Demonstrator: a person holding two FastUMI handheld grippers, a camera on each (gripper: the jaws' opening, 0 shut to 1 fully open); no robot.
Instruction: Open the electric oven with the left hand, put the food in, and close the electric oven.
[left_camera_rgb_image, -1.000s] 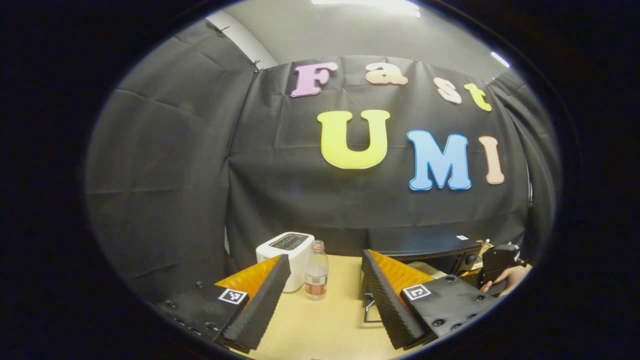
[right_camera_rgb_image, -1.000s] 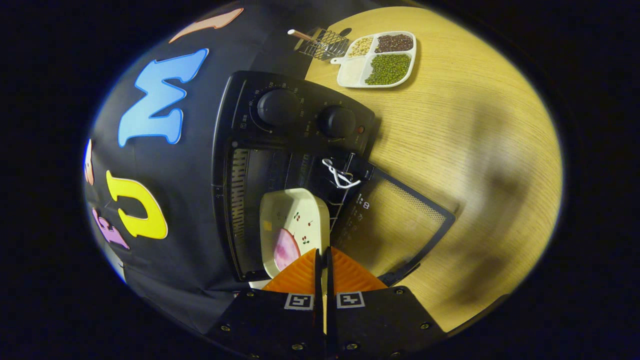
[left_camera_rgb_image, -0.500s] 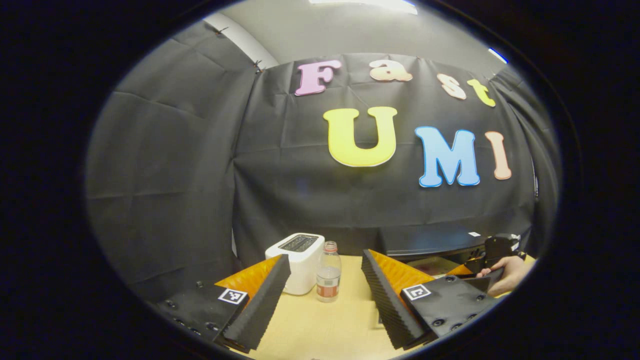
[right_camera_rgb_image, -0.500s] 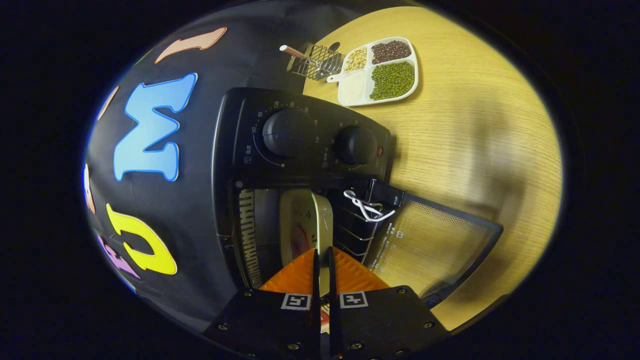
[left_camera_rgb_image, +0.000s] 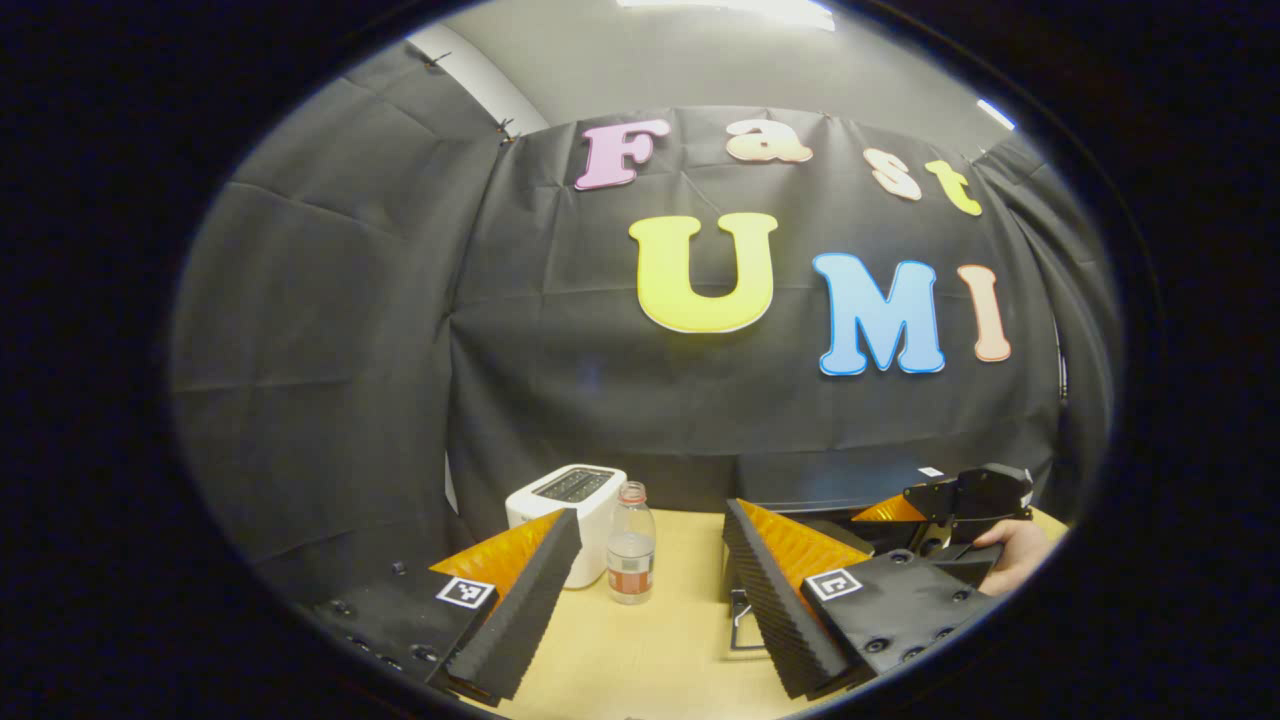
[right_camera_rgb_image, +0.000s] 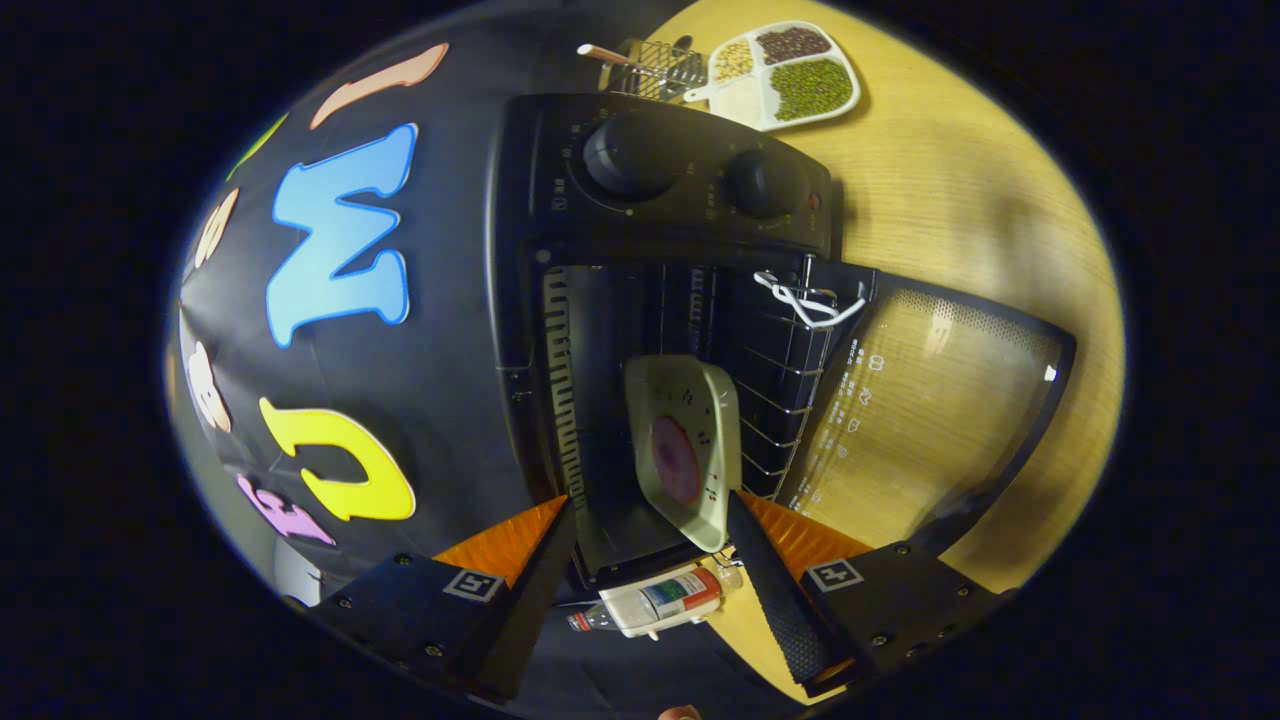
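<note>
In the left gripper view the oven (left_camera_rgb_image: 850, 490) hides partly behind the left gripper's finger (left_camera_rgb_image: 775, 590) and the other gripper (left_camera_rgb_image: 965, 500). In the right gripper view the bottle (right_camera_rgb_image: 655, 605) is partly covered by the plate (right_camera_rgb_image: 690, 450); dial markings too small to tell.

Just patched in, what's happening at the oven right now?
The black electric oven stands open, its glass door folded down on the wooden table. The cream plate with a pink slice of food sits on the wire rack inside. The right gripper is open, its fingers apart from the plate. The left gripper hovers open, off by the white toaster and plastic bottle. The door is not yet closed.
</note>
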